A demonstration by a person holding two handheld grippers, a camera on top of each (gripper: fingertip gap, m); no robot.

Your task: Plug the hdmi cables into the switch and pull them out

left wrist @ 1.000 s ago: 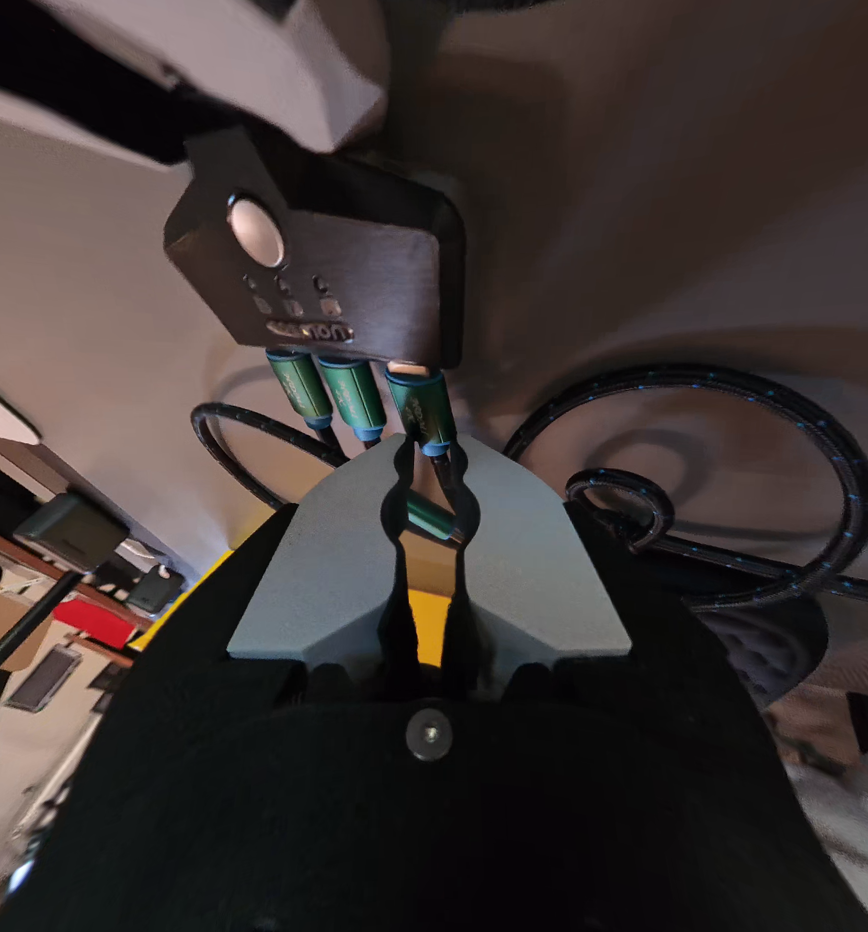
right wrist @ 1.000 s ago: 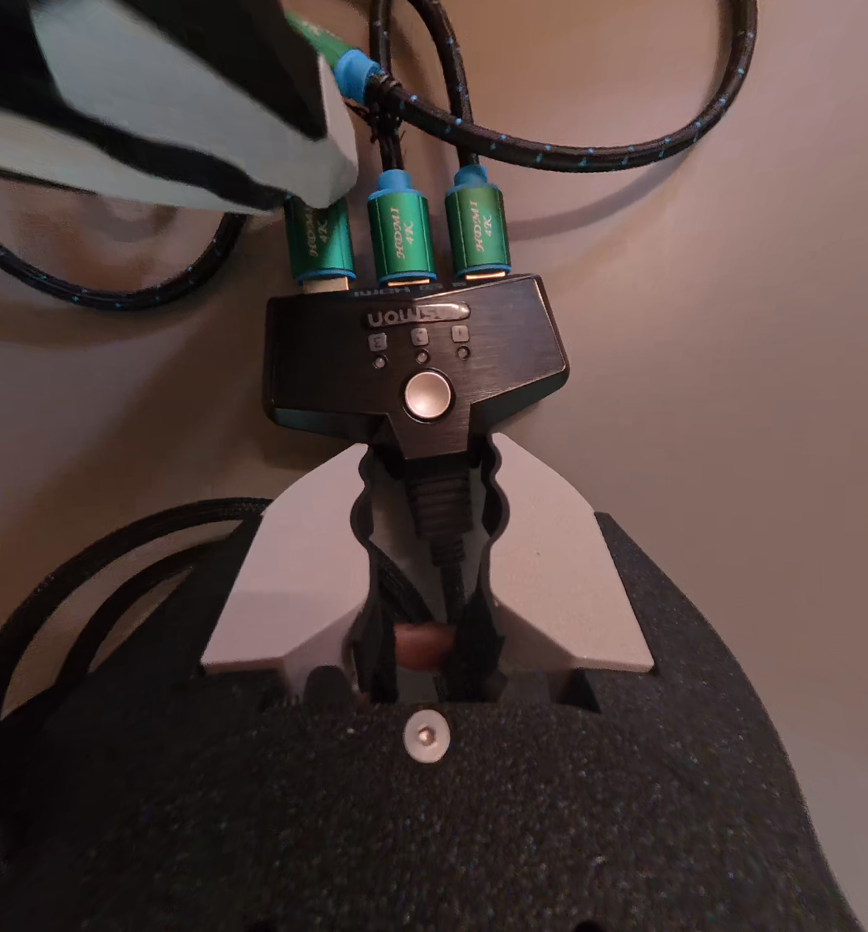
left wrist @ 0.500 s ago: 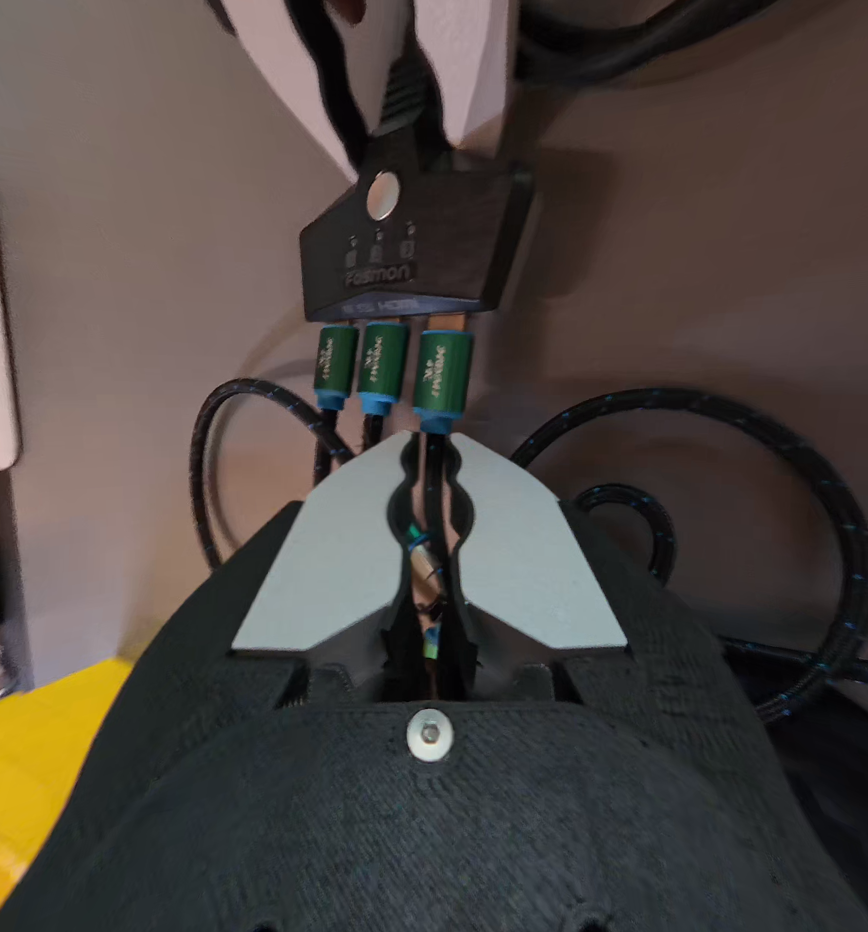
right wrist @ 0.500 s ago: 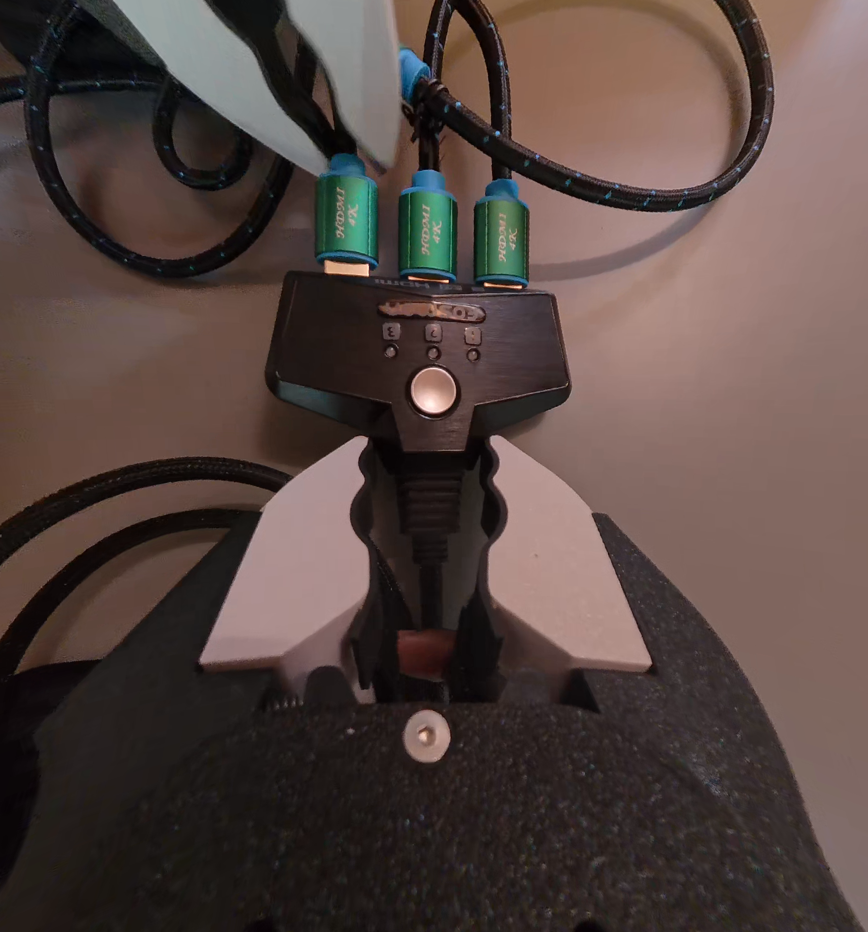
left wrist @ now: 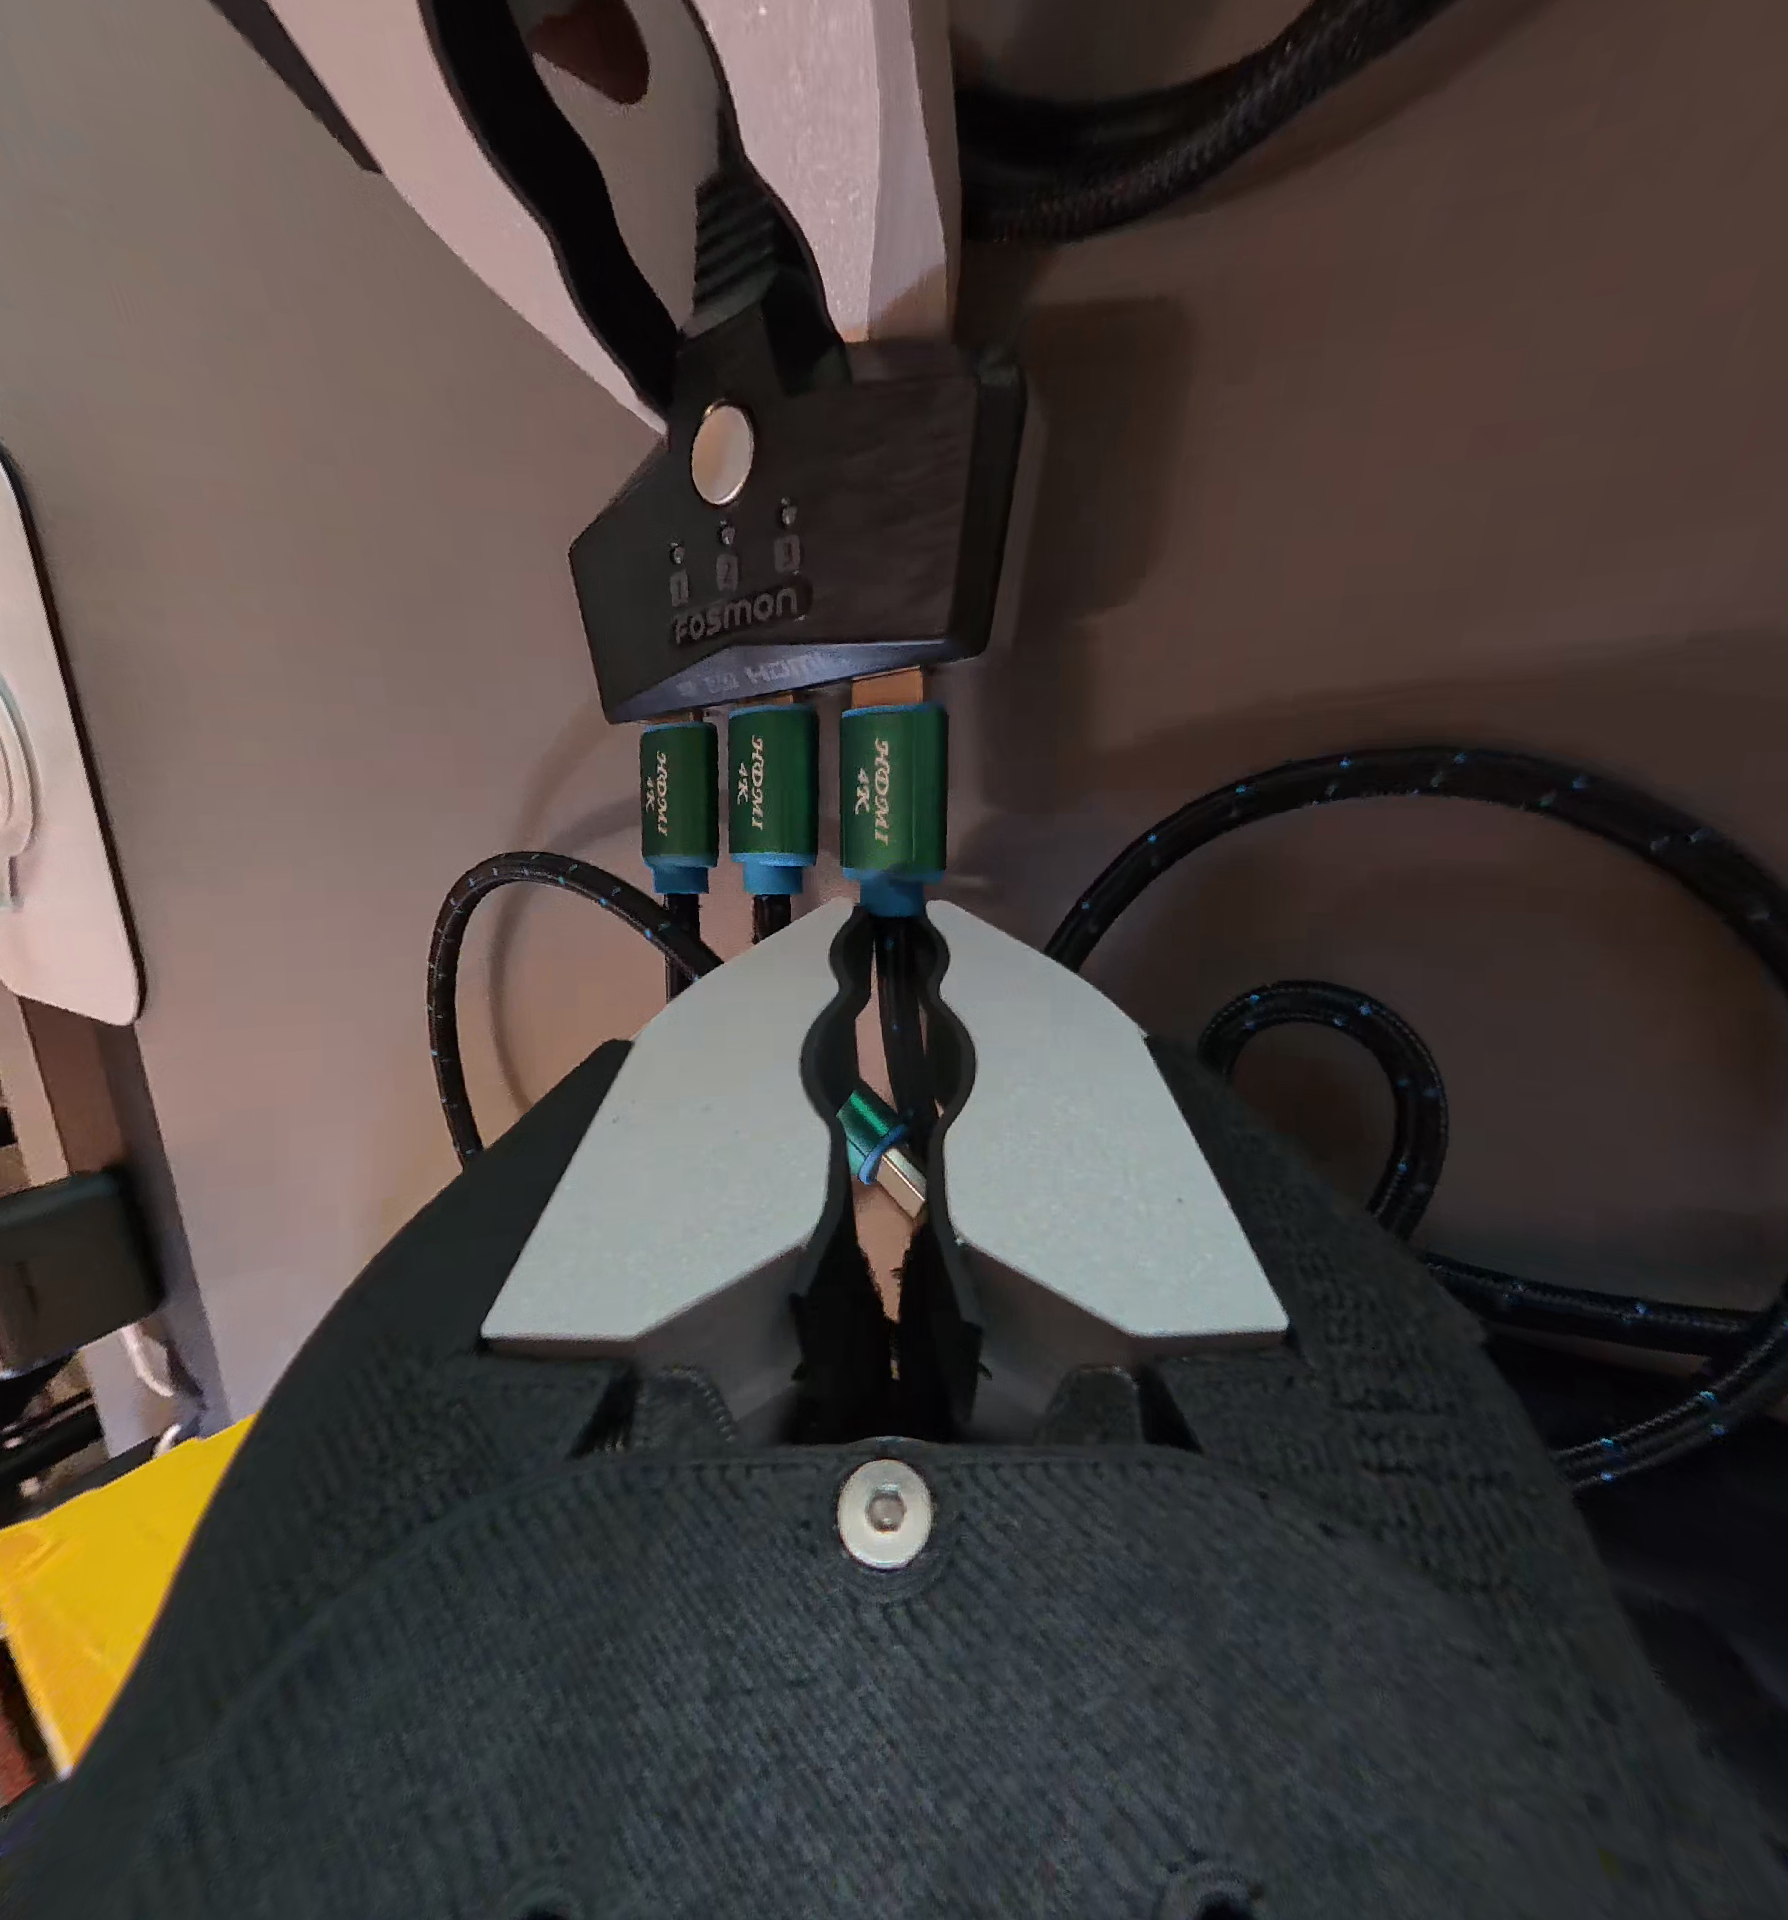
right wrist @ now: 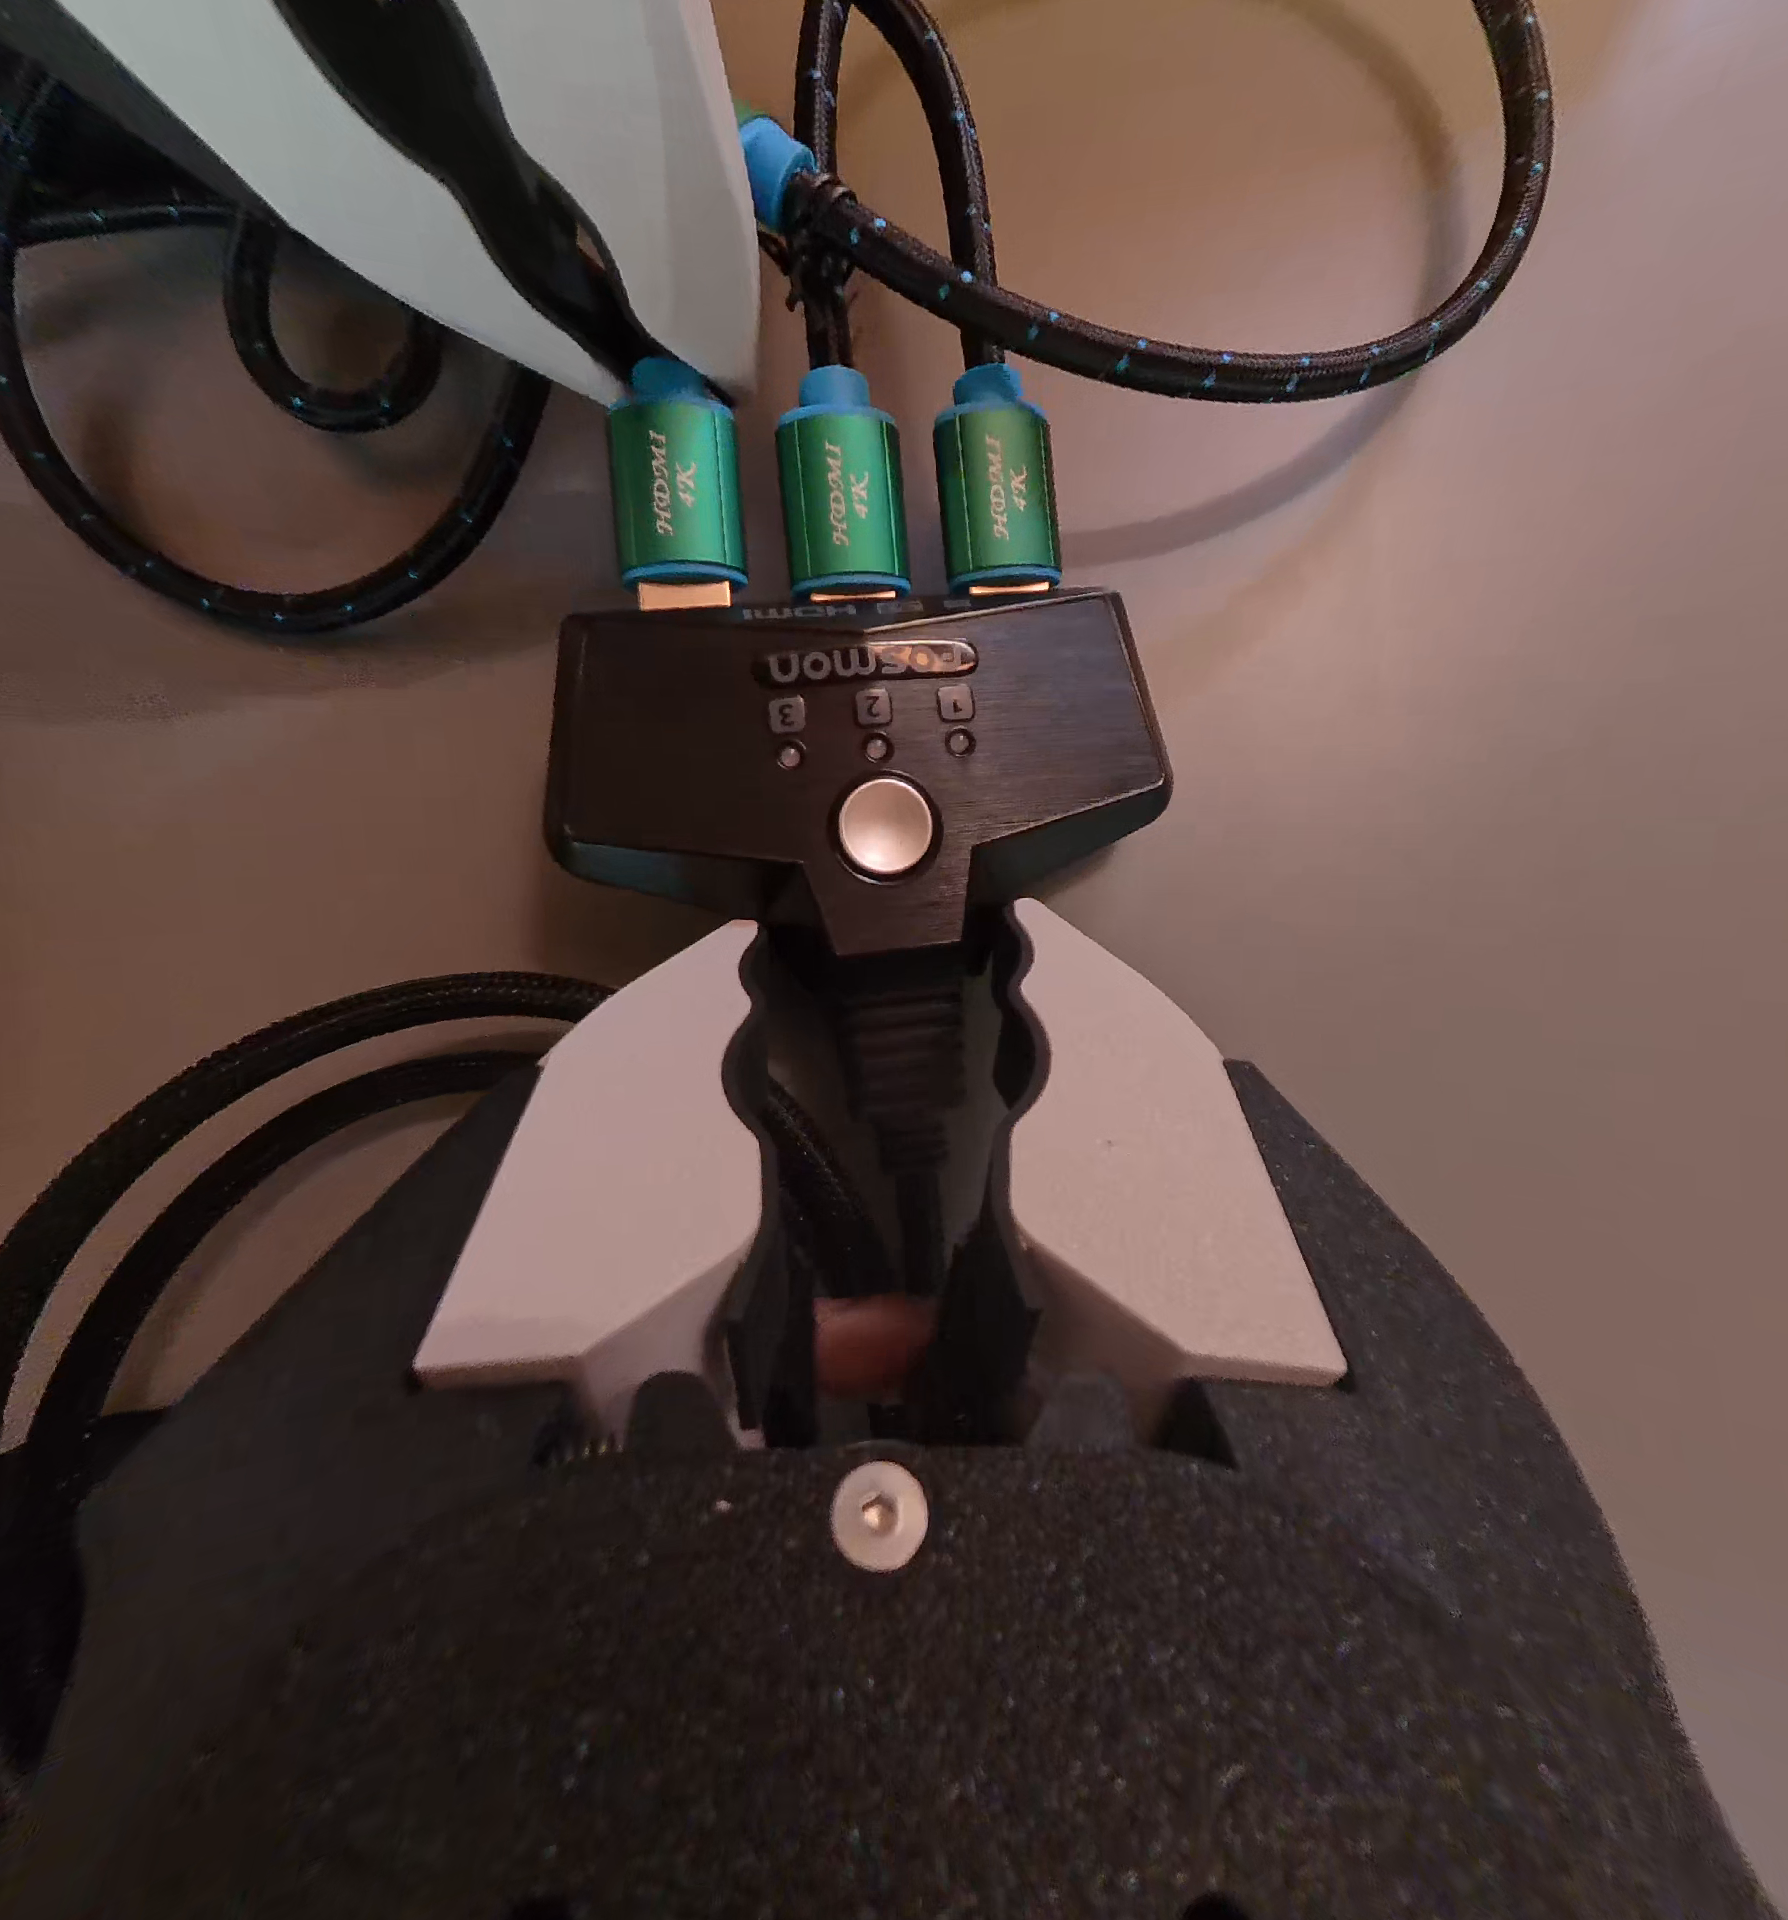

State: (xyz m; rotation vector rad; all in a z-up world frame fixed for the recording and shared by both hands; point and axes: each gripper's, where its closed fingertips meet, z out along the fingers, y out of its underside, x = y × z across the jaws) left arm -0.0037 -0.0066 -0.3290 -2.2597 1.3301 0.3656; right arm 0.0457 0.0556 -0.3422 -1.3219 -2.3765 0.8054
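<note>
Switch: black HDMI switch [right wrist: 859,727] lies flat on a pale tabletop [right wrist: 1492,935], round silver button up, three green plugs along one edge and its own ribbed cable tail on the opposite side.
Right gripper: the right gripper [right wrist: 885,956] has its jaws closed on the narrow neck of the switch, where the ribbed tail leaves the body.
Left gripper: the left gripper [left wrist: 890,925] has its jaws pinched on the braided cable just behind the nearest plug.
Held plug: this green plug [left wrist: 892,795] sits part way out of its port, with a strip of gold metal showing between its shell and the switch.
Other plugs: the middle plug [left wrist: 771,790] and the far plug [left wrist: 678,795] sit seated, almost flush with the edge.
Cables: black braided cables [right wrist: 1285,353] with blue flecks loop over the tabletop on both sides.
Loose end: another green connector [left wrist: 874,1138] shows in the gap between the left gripper's fingers [left wrist: 682,1153].
Side clutter: something yellow [left wrist: 90,1579] lies past the table edge.
</note>
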